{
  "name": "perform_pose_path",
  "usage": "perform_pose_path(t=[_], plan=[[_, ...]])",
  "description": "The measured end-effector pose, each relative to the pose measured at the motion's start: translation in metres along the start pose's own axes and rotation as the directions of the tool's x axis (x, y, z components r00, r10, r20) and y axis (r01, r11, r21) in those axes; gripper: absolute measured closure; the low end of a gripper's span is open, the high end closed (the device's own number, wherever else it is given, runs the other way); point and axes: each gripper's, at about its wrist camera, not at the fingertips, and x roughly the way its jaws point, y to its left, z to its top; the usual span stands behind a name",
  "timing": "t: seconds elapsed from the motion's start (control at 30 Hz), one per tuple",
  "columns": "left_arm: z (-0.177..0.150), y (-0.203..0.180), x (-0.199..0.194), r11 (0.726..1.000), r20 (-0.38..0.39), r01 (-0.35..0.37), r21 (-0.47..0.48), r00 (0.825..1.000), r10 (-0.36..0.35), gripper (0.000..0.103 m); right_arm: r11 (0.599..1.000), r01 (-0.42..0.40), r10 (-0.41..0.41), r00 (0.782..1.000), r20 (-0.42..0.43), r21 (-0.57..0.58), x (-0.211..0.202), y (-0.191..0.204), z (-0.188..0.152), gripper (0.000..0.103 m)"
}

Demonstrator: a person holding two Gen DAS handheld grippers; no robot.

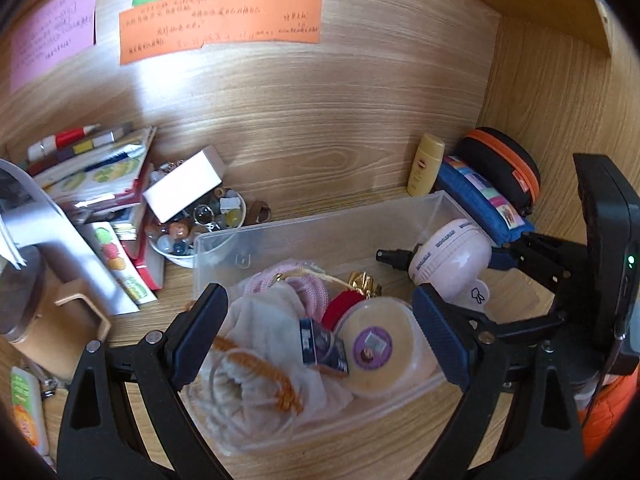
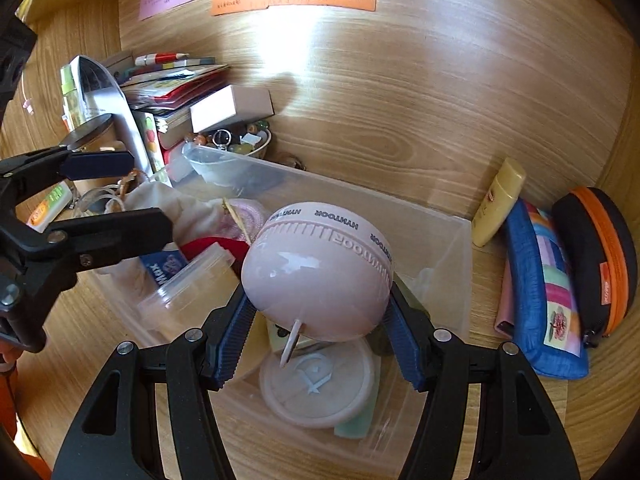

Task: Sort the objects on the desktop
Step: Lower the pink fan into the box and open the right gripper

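Note:
A clear plastic bin [image 1: 320, 236] stands on the wooden desk. In it lie a white cloth pouch [image 1: 260, 344] with an orange cord, a round tub [image 1: 380, 344] with a purple label, a small blue roll [image 1: 320, 344] and a pink cord. My left gripper [image 1: 318, 300] hangs open over the bin's left end, fingers apart above the pouch and tub. My right gripper [image 2: 318, 296] is shut on a pink round device [image 2: 320, 264] marked HYNTOOR, held above the bin's right half [image 2: 448, 264]. A pale pink disc [image 2: 320, 384] lies on the bin floor under it.
Left of the bin are a bowl of beads [image 1: 192, 232], a white box [image 1: 184, 188], stacked books [image 1: 100, 176] and a wooden mug [image 1: 68, 320]. To the right stand a yellow bottle [image 1: 426, 164], a blue pencil case [image 1: 480, 196] and a black-and-orange zip case [image 1: 500, 160]. Wooden walls close in behind and at the right.

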Motion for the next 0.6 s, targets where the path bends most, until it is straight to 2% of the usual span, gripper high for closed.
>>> perform_pose_path(t=[0.1,0.6], plan=[[-0.001,0.005,0.010,1.000,-0.023,0.017,-0.017,1.000,-0.018,0.015,1.000,0.001,-0.001,1.000,-0.002,-0.002,0.004,0.000,0.002,0.043],[-0.006,0.017,0.017,0.998,-0.036,0.036,-0.056,0.999,-0.038,0.015,1.000,-0.007,0.007,1.000,-0.008,0.005,0.014,-0.001,0.005,0.043]])
